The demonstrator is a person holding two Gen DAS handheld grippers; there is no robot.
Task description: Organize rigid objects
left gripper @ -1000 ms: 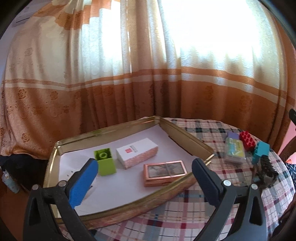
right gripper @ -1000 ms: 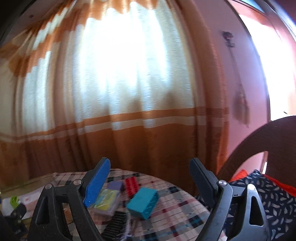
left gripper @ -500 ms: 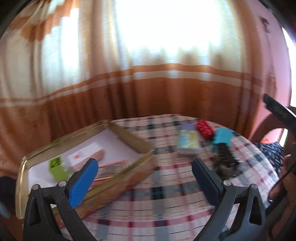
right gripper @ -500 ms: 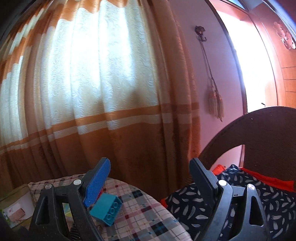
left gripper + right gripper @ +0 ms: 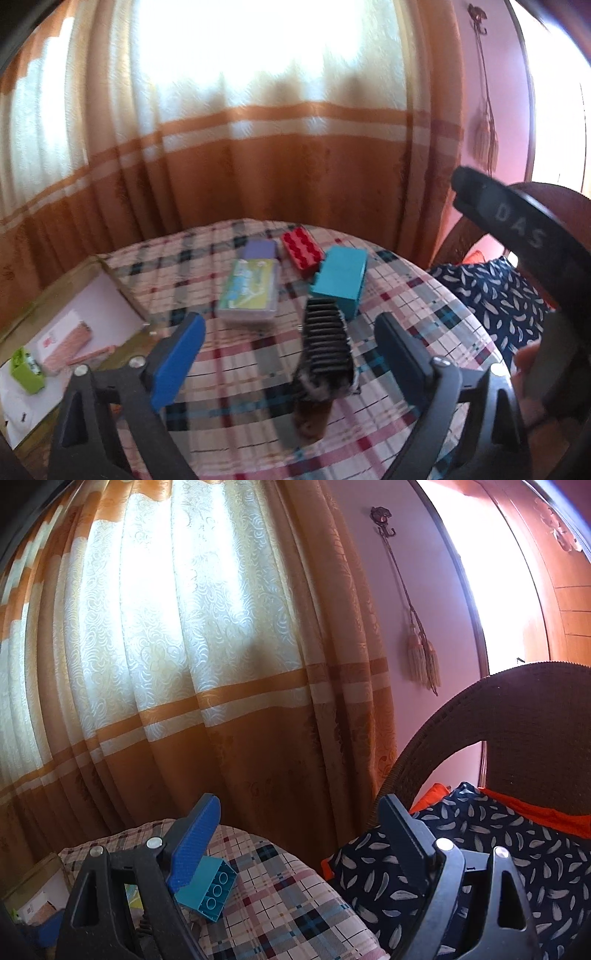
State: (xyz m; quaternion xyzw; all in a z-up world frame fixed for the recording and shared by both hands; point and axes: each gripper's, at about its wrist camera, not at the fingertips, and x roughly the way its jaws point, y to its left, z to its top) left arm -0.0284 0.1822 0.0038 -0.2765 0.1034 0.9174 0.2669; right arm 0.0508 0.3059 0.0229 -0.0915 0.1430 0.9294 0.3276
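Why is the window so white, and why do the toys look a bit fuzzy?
Left wrist view: sunlight through the curtain burns out to pure white; the black comb and teal block look smeared by motion blur. Right wrist view: sharper, curtain pattern still visible, but the doorway glares white, and the fisheye lens bends straight edges.

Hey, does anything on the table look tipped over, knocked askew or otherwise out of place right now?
The teal block lies tipped on its side, its round sockets facing sideways in the right wrist view, while the red block beside it sits studs up. Nothing looks spilled or broken.
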